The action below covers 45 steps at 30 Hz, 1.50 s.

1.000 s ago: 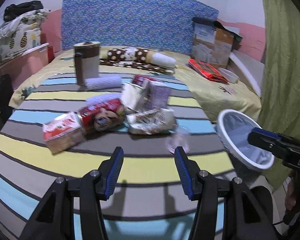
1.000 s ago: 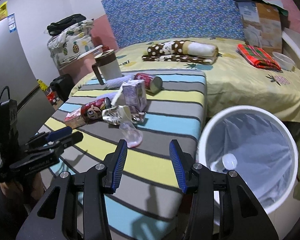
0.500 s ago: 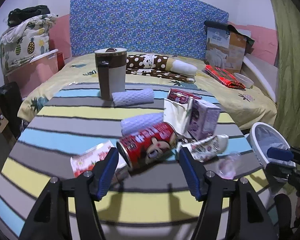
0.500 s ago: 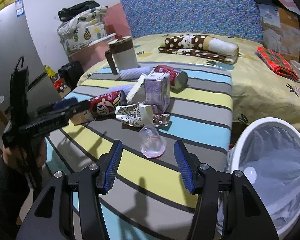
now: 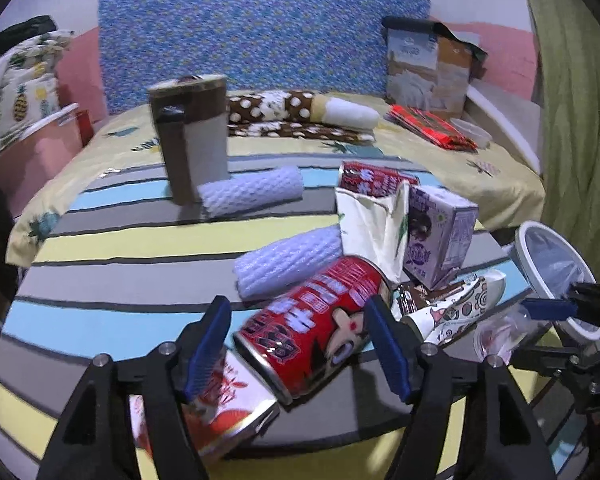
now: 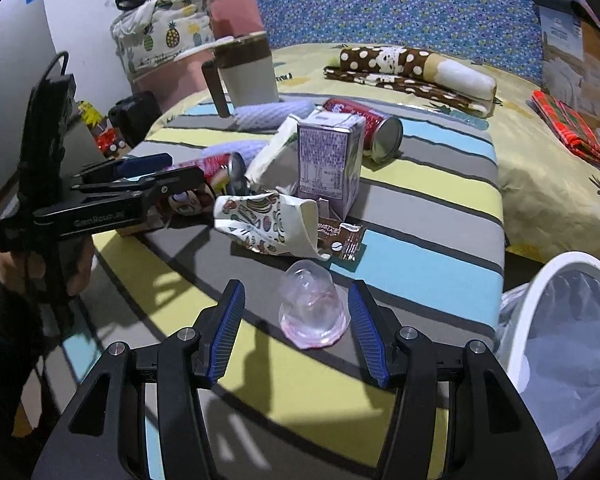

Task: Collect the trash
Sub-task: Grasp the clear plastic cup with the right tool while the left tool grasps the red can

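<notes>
A red drink can (image 5: pixel 312 320) lies on its side on the striped board, between the fingers of my left gripper (image 5: pixel 298 306). Its jaws are opening and the pads stand off the can. A red-and-white packet (image 5: pixel 220 412) lies just under the left finger. In the right wrist view a clear plastic cup (image 6: pixel 312 312) lies tipped between the fingers of my right gripper (image 6: pixel 297 290), which is open and not touching it. A crumpled patterned paper cup (image 6: pixel 272 224), a purple carton (image 6: pixel 328 160) and a second red can (image 6: pixel 368 128) lie behind. The white bin (image 6: pixel 572 340) stands at the right.
A brown-and-white mug (image 5: pixel 192 140) and two rolled lilac towels (image 5: pixel 252 192) sit farther back on the board. A brown wrapper (image 6: pixel 340 240) lies by the paper cup. Beyond is a bed with folded cloth and a box. A hand (image 6: pixel 40 268) holds the left gripper.
Both grippers have come forward and down toward the trash. The left jaws have widened and now straddle the red can. The right jaws have widened and now straddle the clear cup.
</notes>
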Motion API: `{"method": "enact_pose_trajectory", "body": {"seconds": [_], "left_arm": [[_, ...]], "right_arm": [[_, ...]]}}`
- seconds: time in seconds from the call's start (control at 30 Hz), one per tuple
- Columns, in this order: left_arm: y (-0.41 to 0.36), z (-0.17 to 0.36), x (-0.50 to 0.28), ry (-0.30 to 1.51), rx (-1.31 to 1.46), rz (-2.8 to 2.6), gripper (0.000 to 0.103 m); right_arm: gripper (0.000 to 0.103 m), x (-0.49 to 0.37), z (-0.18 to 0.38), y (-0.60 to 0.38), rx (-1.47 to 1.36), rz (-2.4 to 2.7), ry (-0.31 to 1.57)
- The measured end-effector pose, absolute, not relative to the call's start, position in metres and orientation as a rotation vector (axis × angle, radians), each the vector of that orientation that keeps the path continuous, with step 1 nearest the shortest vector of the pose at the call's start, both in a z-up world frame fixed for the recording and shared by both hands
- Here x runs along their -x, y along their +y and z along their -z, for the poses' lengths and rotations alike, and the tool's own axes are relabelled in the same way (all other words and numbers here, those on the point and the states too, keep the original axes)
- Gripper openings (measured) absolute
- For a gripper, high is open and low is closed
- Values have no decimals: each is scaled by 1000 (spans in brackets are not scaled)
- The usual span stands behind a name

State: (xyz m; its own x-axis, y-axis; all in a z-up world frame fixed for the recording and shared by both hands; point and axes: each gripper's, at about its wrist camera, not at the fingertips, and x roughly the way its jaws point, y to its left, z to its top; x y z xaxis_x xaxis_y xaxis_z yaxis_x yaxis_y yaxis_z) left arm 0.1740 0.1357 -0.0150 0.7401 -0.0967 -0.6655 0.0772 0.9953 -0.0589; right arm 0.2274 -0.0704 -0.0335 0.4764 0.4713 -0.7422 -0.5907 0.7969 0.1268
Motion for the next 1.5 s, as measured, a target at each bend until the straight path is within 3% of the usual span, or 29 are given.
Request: {"method": "enact_pose_trajectory", "body": {"seconds": [0.27, 0.4, 0.47, 0.77, 0.9, 1.5], "left_arm": [[120, 13, -162, 766, 33, 202, 73], [117, 12, -160, 764, 71, 186, 73], [117, 15, -162, 766, 81, 167, 73], [114, 22, -168, 776, 77, 130, 72], [116, 23, -167, 772, 76, 93, 60], [100, 5, -113, 716, 166, -6, 57]], "right_arm": [[56, -234, 39, -73, 124, -633, 873], [37, -231, 39, -76, 111, -623, 867], [35, -231, 39, -77, 113, -622, 865], [35, -229, 39, -80, 103, -633, 862], [35, -229, 40, -82, 99, -632, 864], [34, -209, 28, -102, 54, -623, 813]]}}
